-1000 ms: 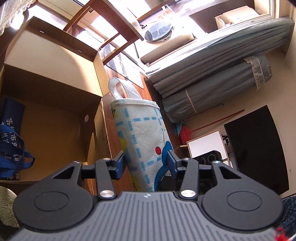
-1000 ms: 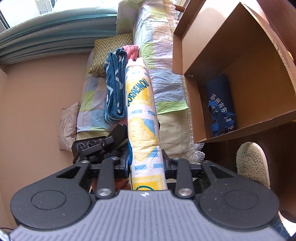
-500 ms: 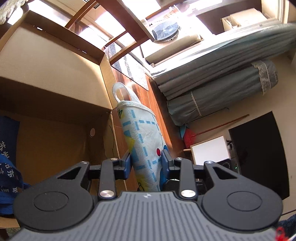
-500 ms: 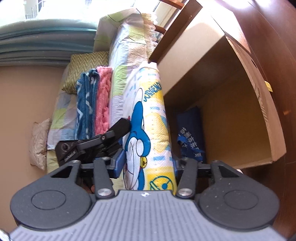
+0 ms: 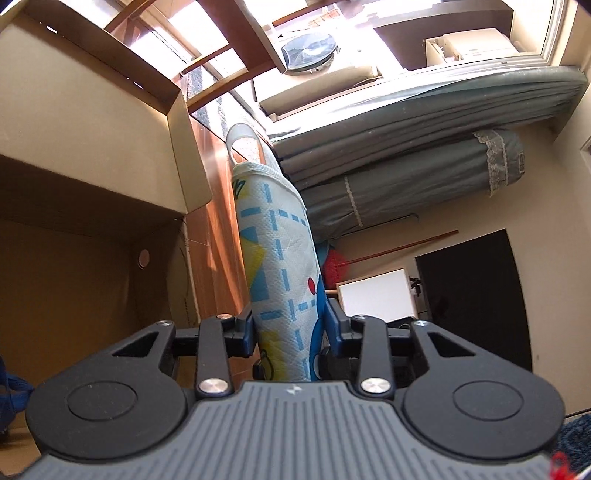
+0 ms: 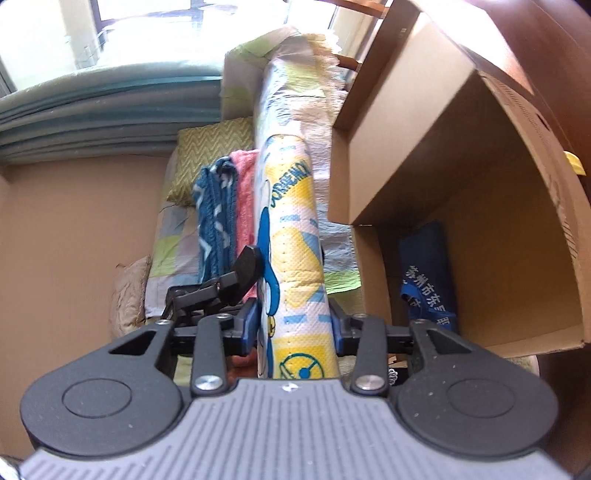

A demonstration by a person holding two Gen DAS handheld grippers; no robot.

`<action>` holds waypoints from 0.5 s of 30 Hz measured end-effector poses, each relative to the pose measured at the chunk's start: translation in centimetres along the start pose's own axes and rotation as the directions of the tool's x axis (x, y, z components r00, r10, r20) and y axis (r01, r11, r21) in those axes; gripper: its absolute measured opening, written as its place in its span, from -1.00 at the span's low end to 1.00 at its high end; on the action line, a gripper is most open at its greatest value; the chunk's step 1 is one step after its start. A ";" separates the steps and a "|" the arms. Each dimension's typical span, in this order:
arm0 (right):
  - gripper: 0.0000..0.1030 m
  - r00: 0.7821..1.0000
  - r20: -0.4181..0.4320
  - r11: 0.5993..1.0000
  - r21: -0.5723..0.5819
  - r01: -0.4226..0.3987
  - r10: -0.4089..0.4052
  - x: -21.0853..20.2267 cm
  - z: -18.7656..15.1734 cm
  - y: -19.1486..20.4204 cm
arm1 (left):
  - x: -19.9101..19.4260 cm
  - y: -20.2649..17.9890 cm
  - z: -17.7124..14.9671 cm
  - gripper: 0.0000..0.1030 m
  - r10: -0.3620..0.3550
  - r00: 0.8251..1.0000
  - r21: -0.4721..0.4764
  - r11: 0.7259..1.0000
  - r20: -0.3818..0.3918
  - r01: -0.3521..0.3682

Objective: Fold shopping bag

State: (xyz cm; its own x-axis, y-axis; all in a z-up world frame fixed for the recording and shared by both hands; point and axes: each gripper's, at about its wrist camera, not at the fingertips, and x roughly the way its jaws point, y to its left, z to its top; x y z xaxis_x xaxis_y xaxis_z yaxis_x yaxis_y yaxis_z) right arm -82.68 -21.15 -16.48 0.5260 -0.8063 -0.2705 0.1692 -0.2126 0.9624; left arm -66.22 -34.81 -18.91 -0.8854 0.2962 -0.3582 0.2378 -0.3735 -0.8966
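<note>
The shopping bag is a white woven bag with blue dashes, yellow patches and a cartoon print, folded into a long narrow strip. Its white handle loop sticks out at the far end. My left gripper has the strip between its blue pads, which press its sides as the jaws are closing. In the right wrist view the same bag runs forward between the pads of my right gripper. Those jaws are opening, though both pads still touch the bag. The left gripper's black finger shows beside the bag.
An open cardboard box lies on its side close to the bag, with a dark blue bag inside. Behind are a bed with folded towels and a pillow, grey curtains, a wooden chair and a black screen.
The left jaws have narrowed on the bag, and the cardboard box now fills more of that view. In the right view the bag has turned and the box has come nearer.
</note>
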 end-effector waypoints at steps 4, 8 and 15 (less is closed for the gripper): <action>-0.08 0.993 0.049 0.994 -0.006 0.106 -0.106 -0.4 0.2 0.1 | 0.8 1.2 0.4 -0.26 0.036 0.999 -0.011 0.999 0.002 -0.036; -0.05 0.957 0.126 0.955 -0.112 0.276 -0.262 -0.9 -0.2 1.6 | 1.8 2.6 1.0 -0.27 0.079 0.997 -0.008 0.997 -0.017 -0.080; -0.02 0.899 0.247 0.893 -0.186 0.409 -0.360 -3.3 -1.5 2.8 | 5.2 6.2 1.5 -0.27 0.184 0.976 0.020 0.983 -0.115 -0.183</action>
State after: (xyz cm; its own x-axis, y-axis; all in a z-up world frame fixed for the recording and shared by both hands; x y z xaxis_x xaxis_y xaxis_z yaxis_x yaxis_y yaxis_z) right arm -82.70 -18.31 -12.90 0.2063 -0.7850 -0.5842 0.5217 -0.4168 0.7444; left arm -69.95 -36.90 -25.95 -0.7746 0.3219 -0.5444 0.3876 -0.4386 -0.8108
